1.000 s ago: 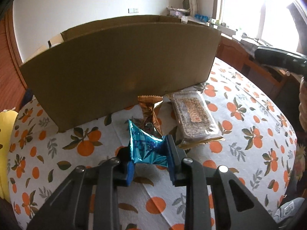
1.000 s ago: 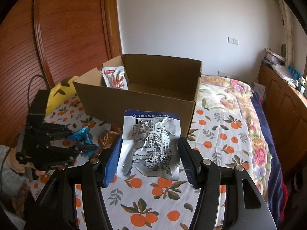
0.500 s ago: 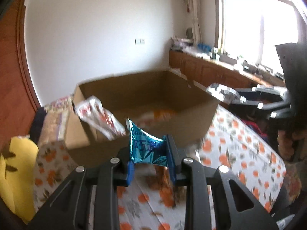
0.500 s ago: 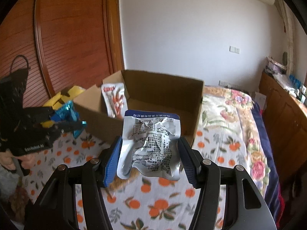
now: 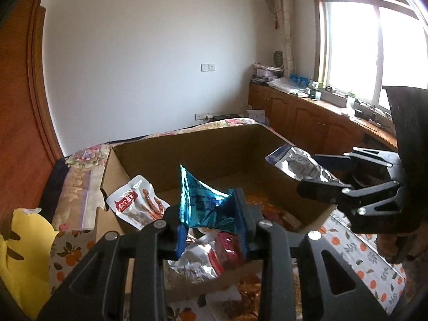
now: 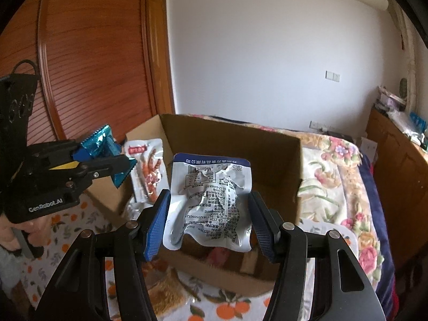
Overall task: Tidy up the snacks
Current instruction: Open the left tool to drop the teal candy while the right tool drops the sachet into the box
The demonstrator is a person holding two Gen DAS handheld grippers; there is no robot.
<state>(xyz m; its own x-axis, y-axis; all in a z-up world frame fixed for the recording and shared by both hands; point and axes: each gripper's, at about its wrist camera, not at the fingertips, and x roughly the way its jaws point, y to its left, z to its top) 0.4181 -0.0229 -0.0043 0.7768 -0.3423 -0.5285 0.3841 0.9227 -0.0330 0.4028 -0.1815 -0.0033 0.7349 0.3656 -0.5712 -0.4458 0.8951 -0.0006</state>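
Note:
An open cardboard box (image 5: 187, 136) (image 6: 235, 133) stands on the orange-print tablecloth. My left gripper (image 5: 211, 224) (image 6: 107, 157) hangs over the box's near edge with a blue foil packet (image 5: 203, 203) (image 6: 97, 143) between its pads; its jaws are opening. My right gripper (image 6: 211, 222) (image 5: 321, 171) is shut on a silver pouch (image 6: 211, 200) (image 5: 294, 163), held above the box's right side. A red-and-white snack pouch (image 5: 136, 203) (image 6: 147, 171) leans in the box's left corner. Silver and red packets (image 5: 208, 256) lie on the box floor.
A brown wrapper (image 5: 248, 291) lies on the tablecloth (image 5: 369, 262) in front of the box. A yellow object (image 5: 24, 254) sits at the left. A floral bed cover (image 6: 337, 165) lies behind, with wooden cabinets (image 5: 307, 115) to the right and a wooden door (image 6: 88, 61) to the left.
The left gripper has lifted the blue packet off the table and carried it up over the box. The right gripper has brought the silver pouch closer, above the box.

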